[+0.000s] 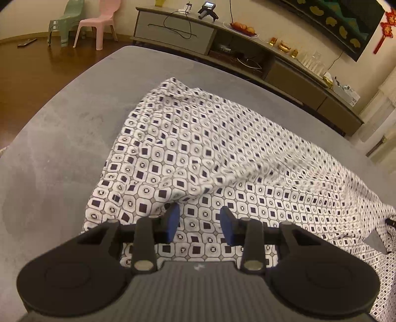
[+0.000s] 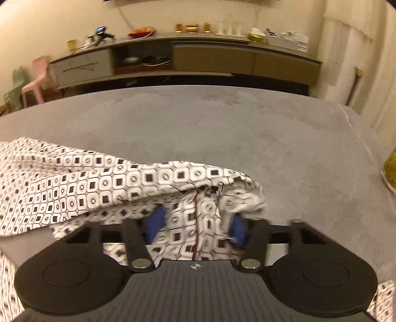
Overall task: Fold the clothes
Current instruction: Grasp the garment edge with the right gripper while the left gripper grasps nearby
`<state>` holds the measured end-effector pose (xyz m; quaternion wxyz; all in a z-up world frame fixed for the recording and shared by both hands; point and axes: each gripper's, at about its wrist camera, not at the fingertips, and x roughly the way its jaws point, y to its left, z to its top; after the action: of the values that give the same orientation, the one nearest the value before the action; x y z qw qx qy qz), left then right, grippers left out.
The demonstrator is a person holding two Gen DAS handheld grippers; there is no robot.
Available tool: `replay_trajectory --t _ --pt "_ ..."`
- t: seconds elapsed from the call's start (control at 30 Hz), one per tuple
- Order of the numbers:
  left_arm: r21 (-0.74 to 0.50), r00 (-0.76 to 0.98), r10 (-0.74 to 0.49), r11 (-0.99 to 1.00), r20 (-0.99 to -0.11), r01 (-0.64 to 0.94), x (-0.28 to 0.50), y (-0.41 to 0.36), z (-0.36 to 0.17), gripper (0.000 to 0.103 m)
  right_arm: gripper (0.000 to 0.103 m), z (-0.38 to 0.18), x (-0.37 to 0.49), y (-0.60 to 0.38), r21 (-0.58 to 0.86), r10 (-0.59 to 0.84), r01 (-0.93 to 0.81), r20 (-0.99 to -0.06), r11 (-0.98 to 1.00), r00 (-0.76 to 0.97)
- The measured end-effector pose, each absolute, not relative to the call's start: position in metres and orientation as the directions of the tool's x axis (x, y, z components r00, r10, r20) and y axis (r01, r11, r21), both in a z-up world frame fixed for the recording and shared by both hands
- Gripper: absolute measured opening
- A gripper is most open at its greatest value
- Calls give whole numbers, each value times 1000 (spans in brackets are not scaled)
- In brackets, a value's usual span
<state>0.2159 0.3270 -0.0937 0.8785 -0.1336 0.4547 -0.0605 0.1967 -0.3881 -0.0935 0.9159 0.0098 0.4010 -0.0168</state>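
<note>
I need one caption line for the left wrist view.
Open left claw above a patterned garment spread on the grey table.

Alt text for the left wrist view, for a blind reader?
The open left claw hovers over a white garment with dark squares, spread rumpled on a grey table. Behind stand a low cabinet and two plastic chairs.

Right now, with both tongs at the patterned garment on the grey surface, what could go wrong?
1. Both tongs stand open, the left tongs and the right tongs, so the patterned garment seems ungripped and any lift may leave it behind.
2. Fabric is bunched between the right fingers; closing there could catch several layers and give a crooked fold.
</note>
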Motion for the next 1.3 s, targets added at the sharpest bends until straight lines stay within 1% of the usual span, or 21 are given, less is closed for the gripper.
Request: replay_trajectory --t 0.03,0.07,0.3,0.47,0.53,0.57,0.6,0.63,0.7,0.73,0.8,0.93,0.97,1.0,1.03,1.07,1.1,1.17,1.23,1.27,1.3 --pt "-295 581 -231 955 -780 -16 216 328 -94 36 29 -91 196 -391 -2 -19 26 -740 1000 672" --pt "-299 583 -234 954 -778 -17 217 329 -95 36 20 -89 196 -393 -8 -15 12 -745 1000 667" --pt "-304 577 -237 952 -781 -20 225 336 -95 36 21 -78 196 -406 4 23 -31 -769 1000 638" --pt "-263 553 -187 963 -812 -62 238 334 -89 36 23 -70 197 -416 14 50 -62 -785 998 617" --pt "-252 575 -193 967 -795 -24 247 324 -76 36 23 -66 197 -420 19 60 -74 -792 997 608" --pt "-246 586 -196 969 -786 -6 251 318 -70 36 26 -67 195 -420 35 67 -63 -788 997 612" --pt "-239 592 -199 971 -781 11 257 312 -65 36 38 -67 192 -421 51 73 -53 -785 997 615" --pt "-231 589 -202 973 -783 25 266 303 -63 37 43 -69 191 -420 45 67 -50 -786 998 615" --pt "-215 580 -204 975 -789 50 285 287 -62 37 44 -72 187 -419 33 54 -45 -787 998 615" --pt "-207 567 -199 977 -799 52 296 279 -66 37 43 -74 185 -418 27 47 -42 -788 999 614" --pt "-174 545 -171 984 -821 46 316 267 -77 37 29 -76 181 -416 -3 28 -49 -779 999 626" --pt "-105 534 -93 994 -841 8 338 262 -98 36 18 -70 177 -415 -34 28 -84 -763 996 646" --pt "-79 541 -68 997 -838 3 339 262 -99 32 15 -68 177 -414 -58 20 -99 -762 993 647" --pt "-62 544 -49 998 -837 -6 340 264 -100 29 14 -66 180 -415 -77 18 -119 -763 990 647" --pt "-56 546 -41 998 -837 -12 341 266 -101 22 13 -61 183 -418 -96 14 -134 -759 986 651" --pt "-56 546 -40 998 -837 -12 341 268 -101 18 11 -56 186 -421 -115 11 -149 -755 982 656" --pt "-55 546 -40 998 -837 -11 342 271 -101 17 11 -49 190 -424 -143 3 -165 -747 976 665" --pt "-57 545 -41 998 -838 -13 343 276 -102 11 10 -31 197 -431 -197 -7 -196 -722 961 692" --pt "-85 539 -51 996 -840 -38 347 287 -103 6 10 -9 201 -431 -324 -59 -218 -667 921 743" --pt "-98 539 -55 994 -840 -53 348 293 -103 5 9 1 197 -426 -443 -99 -230 -604 866 791" --pt "-110 540 -58 992 -840 -64 349 298 -103 5 9 -7 187 -422 -627 -158 -243 -514 740 843"
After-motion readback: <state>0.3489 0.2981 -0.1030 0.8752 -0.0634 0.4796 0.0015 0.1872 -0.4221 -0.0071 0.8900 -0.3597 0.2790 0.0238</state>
